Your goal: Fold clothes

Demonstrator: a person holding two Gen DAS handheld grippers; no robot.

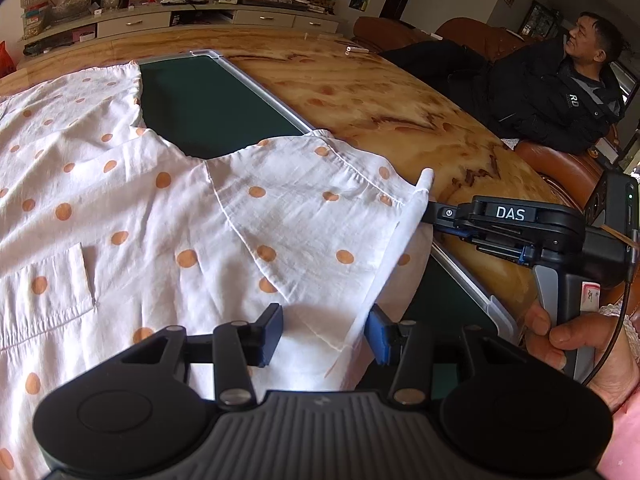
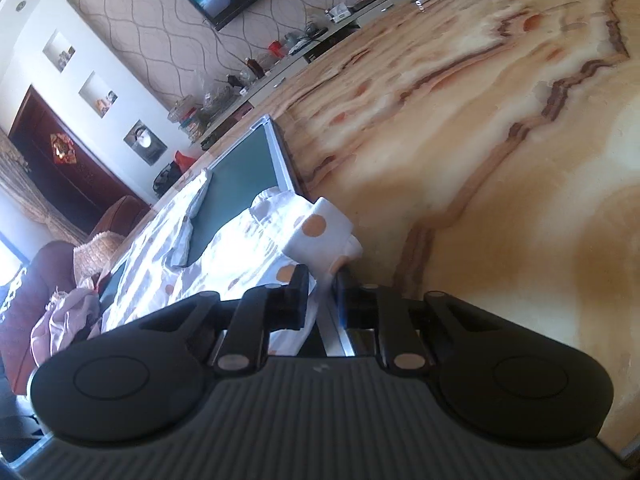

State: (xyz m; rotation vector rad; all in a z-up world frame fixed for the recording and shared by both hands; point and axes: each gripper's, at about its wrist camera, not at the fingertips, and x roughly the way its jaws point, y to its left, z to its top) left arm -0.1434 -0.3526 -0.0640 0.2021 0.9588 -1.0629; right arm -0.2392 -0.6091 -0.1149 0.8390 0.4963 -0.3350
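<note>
White cotton garment with orange polka dots (image 1: 168,208) lies spread on the dark green mat with a pale metal frame (image 1: 200,104), which sits on the glossy marble-pattern tabletop (image 1: 380,112). Garment covers most of the mat; a bare green patch shows past its neckline. A patch pocket (image 1: 44,280) lies flat on the cloth, well away from the mat's bare patch.

Left gripper (image 1: 324,332): jaws parted, over the garment's near part at the mat's near edge. A raised fold of cloth runs past the blue pad (image 1: 378,336); no pinch on it.

Right gripper (image 2: 323,292): jaws clamped on the garment's hem at the mat's tabletop-side edge, cloth bunched and lifted off the mat just ahead of the fingers. In the left wrist view it reaches in from the tabletop side, the holder's hand (image 1: 576,344) on its grip.

Person in a dark jacket (image 1: 560,92) sits beyond the tabletop, far from the mat.
</note>
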